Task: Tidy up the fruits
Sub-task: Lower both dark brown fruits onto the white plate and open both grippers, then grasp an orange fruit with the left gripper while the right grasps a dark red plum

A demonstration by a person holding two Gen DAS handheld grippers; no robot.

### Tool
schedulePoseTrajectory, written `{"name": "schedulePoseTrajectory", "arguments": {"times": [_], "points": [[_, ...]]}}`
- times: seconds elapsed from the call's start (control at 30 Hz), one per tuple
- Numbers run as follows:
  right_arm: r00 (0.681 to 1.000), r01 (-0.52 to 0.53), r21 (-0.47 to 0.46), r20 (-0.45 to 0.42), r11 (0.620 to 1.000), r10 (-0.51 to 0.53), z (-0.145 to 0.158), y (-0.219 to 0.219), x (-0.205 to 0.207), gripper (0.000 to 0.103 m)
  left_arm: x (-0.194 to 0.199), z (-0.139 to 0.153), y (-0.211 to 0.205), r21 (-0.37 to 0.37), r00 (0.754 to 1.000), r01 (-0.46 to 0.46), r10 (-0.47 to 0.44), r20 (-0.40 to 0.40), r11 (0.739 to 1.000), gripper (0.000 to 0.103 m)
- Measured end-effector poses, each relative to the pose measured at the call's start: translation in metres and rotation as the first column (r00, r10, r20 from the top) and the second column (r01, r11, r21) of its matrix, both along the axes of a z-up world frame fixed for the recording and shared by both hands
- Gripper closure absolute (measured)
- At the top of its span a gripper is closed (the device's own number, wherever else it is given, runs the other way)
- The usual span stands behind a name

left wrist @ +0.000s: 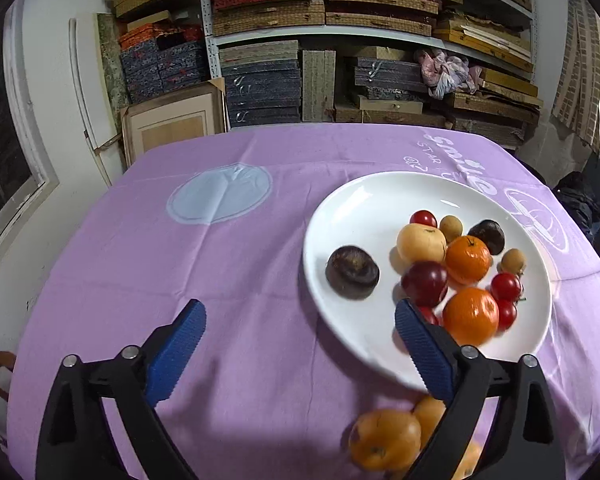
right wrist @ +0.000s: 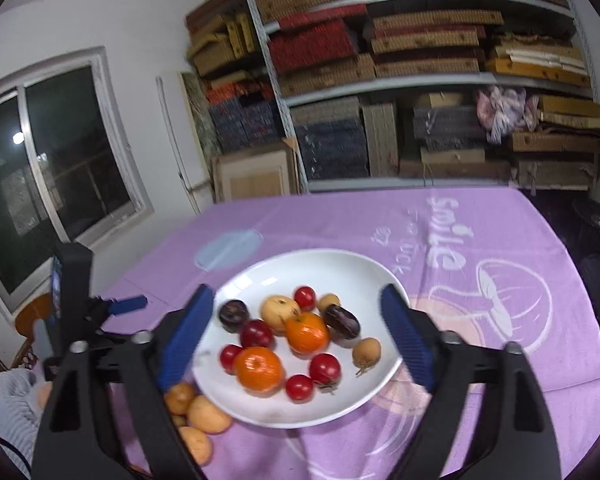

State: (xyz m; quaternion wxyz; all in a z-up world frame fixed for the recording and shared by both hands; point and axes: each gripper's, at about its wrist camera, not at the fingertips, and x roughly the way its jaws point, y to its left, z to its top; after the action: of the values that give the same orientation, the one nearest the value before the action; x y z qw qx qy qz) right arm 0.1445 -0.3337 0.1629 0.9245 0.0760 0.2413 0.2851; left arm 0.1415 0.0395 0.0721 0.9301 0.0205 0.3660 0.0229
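Note:
A white plate (left wrist: 340, 208) on the purple cloth holds several fruits: two oranges (left wrist: 468, 259), a pale yellow fruit (left wrist: 420, 244), a dark red plum (left wrist: 425, 283), cherry tomatoes, small brown longans and two dark brown fruits (left wrist: 352, 272). My left gripper (left wrist: 300, 312) is open and empty over the plate's near left rim. Loose yellow-orange fruits (left wrist: 384, 444) lie on the cloth beside its right finger. In the right wrist view my right gripper (right wrist: 298, 296) hangs open and empty, its fingers straddling the plate (right wrist: 320, 256), with the loose fruits (right wrist: 204, 416) at lower left.
The purple tablecloth (left wrist: 228, 280) has a pale blue round patch (left wrist: 220, 194) at far left and white print at far right. Shelves of stacked boxes (left wrist: 340, 60) stand behind the table. A window (right wrist: 60, 168) is at left. A person's pale sleeve (right wrist: 8, 404) shows.

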Motion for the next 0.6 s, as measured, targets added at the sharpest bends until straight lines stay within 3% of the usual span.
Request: {"name": "schedulePoseTrajectory", "arguments": {"times": [0.1, 0.23, 0.33, 0.47, 0.6], "points": [[0.998, -0.059, 0.050, 0.041, 0.997, 0.057, 0.007, -0.003, -0.045, 0.004, -0.045, -0.005, 0.011, -0.047, 1.000, 0.007, -0.008, -0.013, 0.999, 0.004], [0.998, -0.058, -0.036, 0.009, 0.998, 0.059, -0.031, 0.003, -0.088, 0.004, -0.100, -0.024, 0.010, -0.093, 0.997, 0.058, -0.063, -0.050, 0.994, 0.004], [0.997, -0.066, -0.112, -0.037, 0.992, 0.062, -0.058, 0.008, -0.103, 0.004, -0.134, -0.035, 0.000, -0.094, 0.991, 0.119, -0.124, -0.050, 0.988, 0.004], [0.998, -0.056, -0.114, -0.047, 0.992, 0.050, -0.070, 0.007, -0.108, 0.004, -0.165, -0.039, -0.019, -0.086, 0.976, 0.216, -0.219, -0.019, 0.973, 0.004], [0.998, -0.052, -0.113, -0.048, 0.992, 0.047, -0.073, 0.006, -0.110, 0.004, -0.172, -0.049, -0.041, -0.010, 0.961, 0.274, -0.275, -0.027, 0.962, 0.004]]}}
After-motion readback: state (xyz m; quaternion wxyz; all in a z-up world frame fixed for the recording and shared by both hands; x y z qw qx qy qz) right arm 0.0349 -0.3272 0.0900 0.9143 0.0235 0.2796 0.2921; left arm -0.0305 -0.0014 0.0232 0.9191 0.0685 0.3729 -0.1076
